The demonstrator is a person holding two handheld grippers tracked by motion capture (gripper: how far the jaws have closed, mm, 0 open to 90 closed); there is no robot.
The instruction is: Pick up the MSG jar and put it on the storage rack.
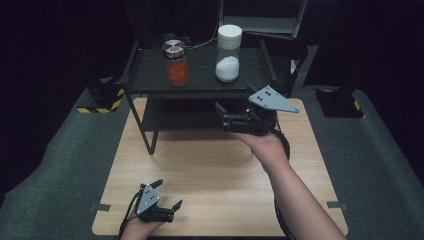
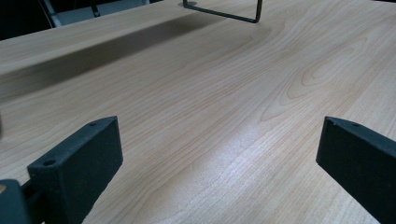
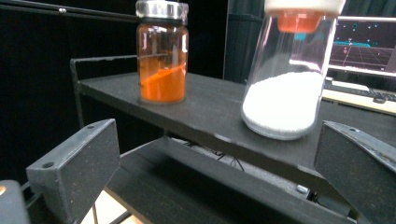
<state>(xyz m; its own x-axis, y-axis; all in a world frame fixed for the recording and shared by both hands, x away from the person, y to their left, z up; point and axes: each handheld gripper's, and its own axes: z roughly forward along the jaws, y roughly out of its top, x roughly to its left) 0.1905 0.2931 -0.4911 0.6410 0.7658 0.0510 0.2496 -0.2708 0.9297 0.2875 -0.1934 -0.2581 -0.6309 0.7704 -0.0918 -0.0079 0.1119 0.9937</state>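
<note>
The right tool (image 1: 222,116) hovers wide open and empty before the shelf (image 1: 150,75), just below the white jar (image 1: 228,52). The left tool (image 1: 167,197), open and empty, rests on the worktop (image 1: 210,165).

Your rack (image 1: 200,90) stands at the far half of the tabletop (image 1: 210,170). On its top shelf: spice jar (image 1: 175,63) left, salt jar (image 1: 228,52) right, well apart. Your right hand-held gripper (image 1: 223,116) sits before the rack's lower shelf; your left hand-held gripper (image 1: 167,197) at the tabletop's near left edge.

white-powder jar (image 1: 228,53) | white cap | upright | top shelf, right of orange jar (image 1: 175,63)
</note>
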